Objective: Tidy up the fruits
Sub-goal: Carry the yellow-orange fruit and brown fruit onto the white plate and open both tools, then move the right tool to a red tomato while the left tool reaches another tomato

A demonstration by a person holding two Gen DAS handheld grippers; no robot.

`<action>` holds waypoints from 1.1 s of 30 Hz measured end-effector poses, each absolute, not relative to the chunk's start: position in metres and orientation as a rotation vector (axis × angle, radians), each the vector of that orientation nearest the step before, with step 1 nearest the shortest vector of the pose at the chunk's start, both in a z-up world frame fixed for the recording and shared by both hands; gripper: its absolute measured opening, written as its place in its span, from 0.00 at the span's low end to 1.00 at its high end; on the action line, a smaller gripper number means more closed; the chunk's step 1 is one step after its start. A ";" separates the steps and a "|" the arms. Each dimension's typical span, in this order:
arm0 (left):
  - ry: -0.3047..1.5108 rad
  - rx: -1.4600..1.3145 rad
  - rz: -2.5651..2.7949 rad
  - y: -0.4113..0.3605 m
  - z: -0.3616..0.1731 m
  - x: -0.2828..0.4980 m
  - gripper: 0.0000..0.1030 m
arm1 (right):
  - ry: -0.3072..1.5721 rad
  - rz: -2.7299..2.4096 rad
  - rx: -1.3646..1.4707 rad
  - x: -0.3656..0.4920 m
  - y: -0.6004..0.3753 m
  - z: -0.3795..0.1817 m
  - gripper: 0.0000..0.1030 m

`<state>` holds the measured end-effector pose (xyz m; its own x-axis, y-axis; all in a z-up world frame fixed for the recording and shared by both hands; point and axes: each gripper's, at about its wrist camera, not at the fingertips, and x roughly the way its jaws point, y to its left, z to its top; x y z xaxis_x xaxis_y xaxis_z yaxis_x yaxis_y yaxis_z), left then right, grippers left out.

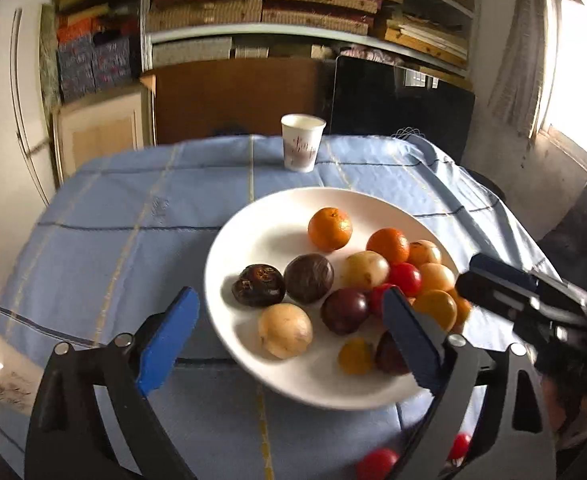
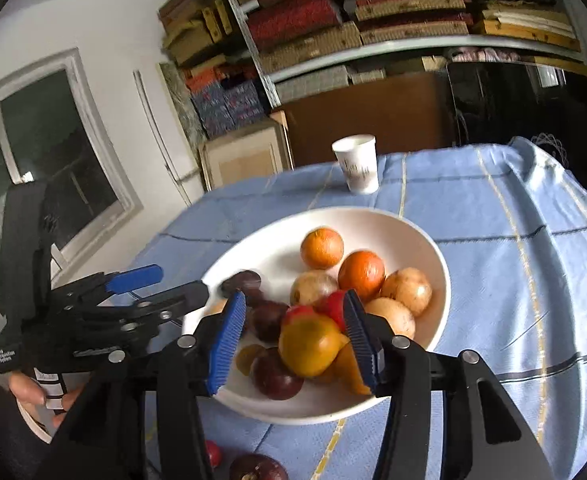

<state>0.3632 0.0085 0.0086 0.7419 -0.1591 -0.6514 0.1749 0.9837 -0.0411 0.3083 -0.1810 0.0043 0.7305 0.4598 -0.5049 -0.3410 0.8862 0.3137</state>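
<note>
Mixed fruits (image 1: 329,280) heaped in white bowl (image 1: 253,224)

The surface wears a pale blue cloth (image 1: 133,208) crossed by dark blue and yellowish stripes. The plate (image 1: 261,232) is plain white. On it lie orange mandarins (image 1: 329,228), dark purple-brown fruits (image 1: 308,278), pale tan ones (image 1: 285,330) and small red tomatoes (image 1: 405,278). The paper cup (image 1: 302,142) is white with dark reddish markings.

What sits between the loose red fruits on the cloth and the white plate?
Nothing visible: bare blue cloth runs from the red fruits to the near rim of the white plate. The open left gripper hangs above that rim.
</note>
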 end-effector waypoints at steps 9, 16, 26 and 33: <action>0.682 -0.057 -0.113 0.026 -0.007 0.281 0.95 | 0.656 0.437 0.206 0.256 -0.202 -0.017 0.66; 0.801 -0.123 -0.082 0.039 -0.033 0.272 0.95 | 0.745 0.447 0.146 0.233 -0.189 -0.036 0.67; 0.797 -0.095 -0.031 0.041 -0.033 0.267 0.95 | 0.752 0.397 0.046 0.225 -0.182 -0.040 0.67; 0.809 -0.087 -0.036 0.039 -0.033 0.267 0.95 | 0.794 0.396 0.053 0.226 -0.189 -0.042 0.67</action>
<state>0.2667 0.0388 -0.0330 0.6900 -0.0654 -0.7209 -0.0012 0.9958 -0.0914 0.2257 -0.1885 -0.0422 0.6319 0.3657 -0.6833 -0.3263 0.9253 0.1934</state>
